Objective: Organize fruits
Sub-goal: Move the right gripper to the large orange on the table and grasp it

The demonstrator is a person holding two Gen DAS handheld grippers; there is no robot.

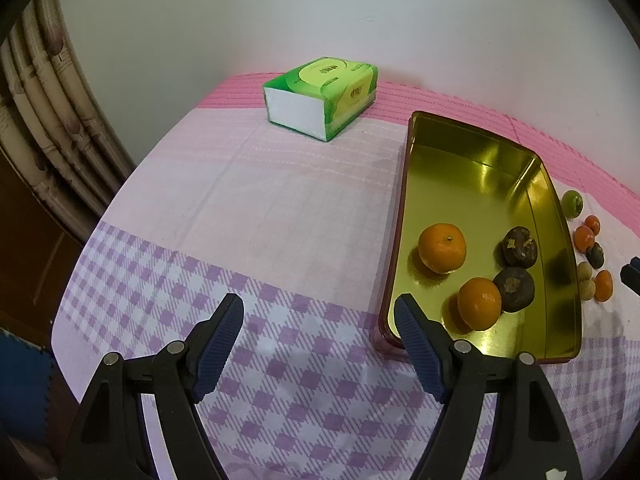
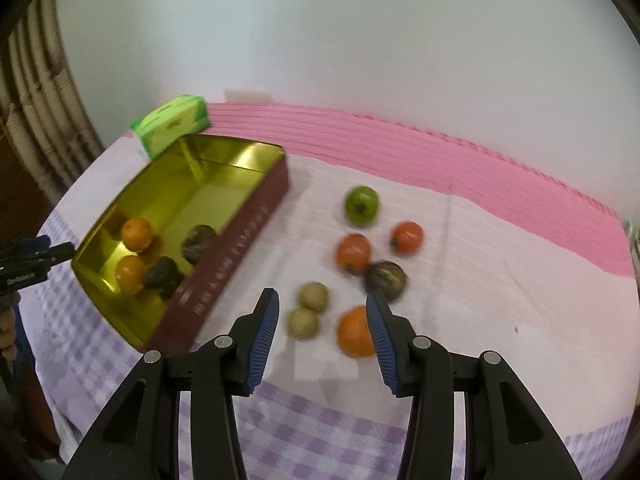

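Note:
A gold tin tray [image 1: 460,152] [image 2: 224,160] holds two oranges [image 1: 442,247] [image 2: 137,233] and two dark brown fruits [image 1: 519,246] [image 2: 199,243]. To its right on the cloth lie a green fruit [image 2: 361,205], two red-orange fruits [image 2: 353,253], a dark fruit [image 2: 387,279], two pale round fruits [image 2: 313,297] and an orange [image 2: 355,332]. My left gripper [image 1: 320,312] is open and empty, left of the tray's near corner. My right gripper [image 2: 322,312] is open and empty above the loose fruits, the pale ones and the orange between its fingers.
A green tissue pack [image 1: 320,96] [image 2: 172,126] lies at the back of the table behind the tray. The table carries a pink and purple checked cloth [image 1: 240,200]. A white wall stands behind; a curtain [image 1: 48,120] hangs at the left.

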